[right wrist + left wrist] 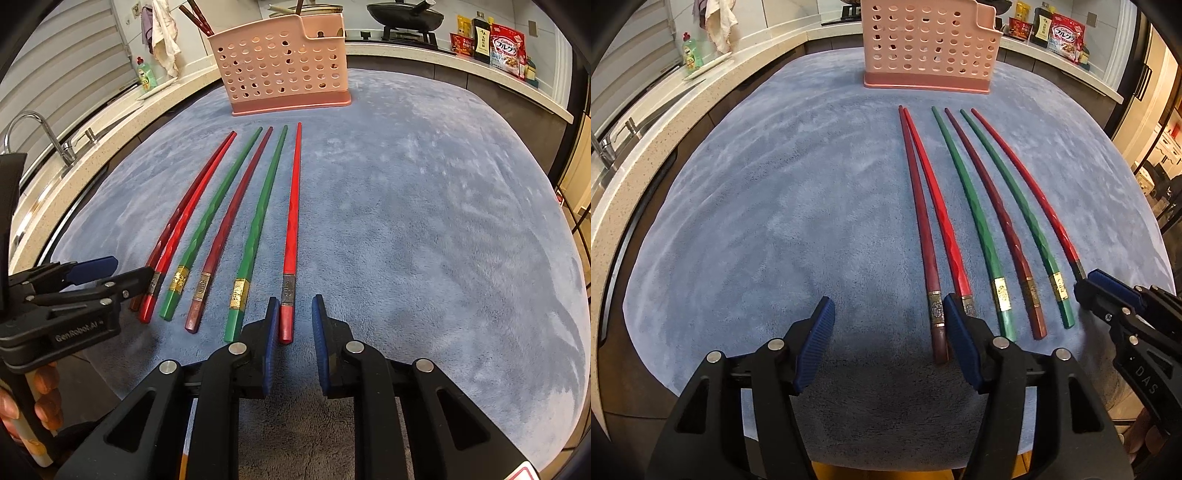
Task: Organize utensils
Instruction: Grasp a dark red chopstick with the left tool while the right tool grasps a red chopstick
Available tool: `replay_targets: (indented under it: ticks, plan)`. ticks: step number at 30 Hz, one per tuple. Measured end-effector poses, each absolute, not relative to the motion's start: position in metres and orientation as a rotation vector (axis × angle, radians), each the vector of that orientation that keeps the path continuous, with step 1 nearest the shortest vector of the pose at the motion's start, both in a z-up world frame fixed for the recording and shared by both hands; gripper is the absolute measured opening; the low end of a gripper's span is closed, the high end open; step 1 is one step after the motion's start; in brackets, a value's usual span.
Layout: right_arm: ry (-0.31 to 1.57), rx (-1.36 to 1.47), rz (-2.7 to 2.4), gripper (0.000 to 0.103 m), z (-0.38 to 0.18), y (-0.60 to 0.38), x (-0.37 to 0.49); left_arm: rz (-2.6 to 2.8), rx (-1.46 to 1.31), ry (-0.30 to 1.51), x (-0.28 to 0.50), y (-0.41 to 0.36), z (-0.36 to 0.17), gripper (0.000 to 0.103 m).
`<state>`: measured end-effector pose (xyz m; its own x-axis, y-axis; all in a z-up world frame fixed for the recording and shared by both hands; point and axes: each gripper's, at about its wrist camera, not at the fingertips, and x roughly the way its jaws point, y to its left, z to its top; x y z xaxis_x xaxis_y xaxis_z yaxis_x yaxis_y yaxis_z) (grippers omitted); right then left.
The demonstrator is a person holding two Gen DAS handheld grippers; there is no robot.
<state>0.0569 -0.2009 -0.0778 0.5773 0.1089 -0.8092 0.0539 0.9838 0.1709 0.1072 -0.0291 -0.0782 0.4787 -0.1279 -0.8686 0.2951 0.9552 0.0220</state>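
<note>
Several chopsticks lie side by side on the blue cloth (775,221), tips toward a pink perforated holder (923,44) (280,62) at the far edge. My left gripper (890,325) is open; the butt of the leftmost dark red chopstick (938,332) lies between its fingers, close to the right finger (960,332), and a bright red chopstick (942,221) runs behind that finger. My right gripper (295,321) is open around the butt of the rightmost bright red chopstick (291,229), with a gap at the right pad (319,332). Two green chopsticks (207,218) and a dark red one (229,221) lie between.
Dark chopsticks (195,18) stand in the holder. A stone counter curves round the cloth, with a tap (55,140) and soap bottle (147,75) on the left. A pan (406,14) and food packets (506,48) sit at the back right. A hand (44,398) holds the left gripper (122,271).
</note>
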Motion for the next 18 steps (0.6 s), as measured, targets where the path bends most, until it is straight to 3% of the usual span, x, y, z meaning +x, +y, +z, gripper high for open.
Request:
replay_targets:
  ticks: [9, 14, 18]
  plan:
    - [0.956, 0.181, 0.033, 0.016, -0.0784, -0.2005, 0.0567, -0.245, 0.177, 1.044, 0.1095, -0.0309, -0.0794, 0.057]
    - [0.956, 0.181, 0.032, 0.015, -0.0785, -0.2004, 0.0566, -0.238, 0.174, 1.043, 0.1108, -0.0281, -0.0782, 0.047]
    - [0.959, 0.186, 0.029, 0.011, -0.0788, -0.2026, 0.0572, -0.231, 0.173, 1.042, 0.1130, -0.0249, -0.0769, 0.034]
